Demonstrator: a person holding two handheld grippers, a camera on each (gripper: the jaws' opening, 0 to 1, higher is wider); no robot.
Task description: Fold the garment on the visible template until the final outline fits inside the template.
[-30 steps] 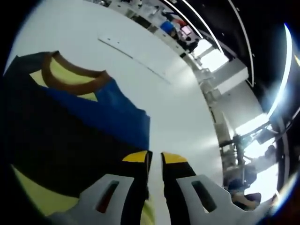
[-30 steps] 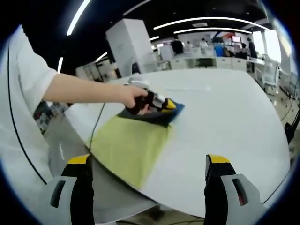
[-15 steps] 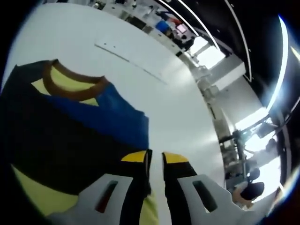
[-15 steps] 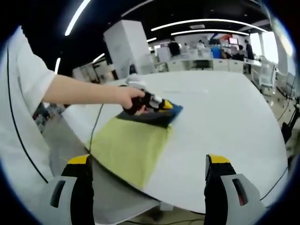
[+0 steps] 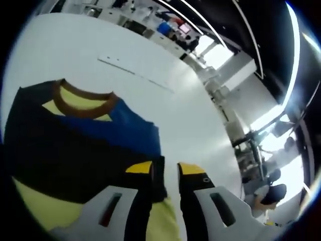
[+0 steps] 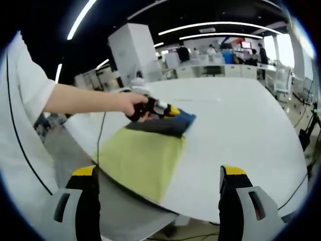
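In the left gripper view, the left hand-held gripper [image 5: 165, 170] has its two yellow-tipped jaws drawn close together, pinching a dark edge of the garment [image 5: 75, 150] between them. The garment lies on the white surface [image 5: 165, 65], with a navy body, a blue shoulder panel, and a brown collar ring [image 5: 83, 103] around a yellow inner patch. Yellow-green cloth [image 5: 45, 211] shows below the dark fabric, near the jaws. In the right gripper view, the right hand-held gripper [image 6: 158, 178] is spread wide and holds nothing; it hangs off the near edge of the surface [image 6: 241, 125]. Farther on in that view, a person's hand [image 6: 133, 103] holds the left hand-held gripper [image 6: 168, 110] at the far end of the garment [image 6: 160, 125], which appears as a dark and blue band lying along the far side of the yellow-green cloth [image 6: 140, 158]. The cloth reaches toward the near rim of the surface. A white sleeve [image 6: 25, 85] shows at the left of that view.
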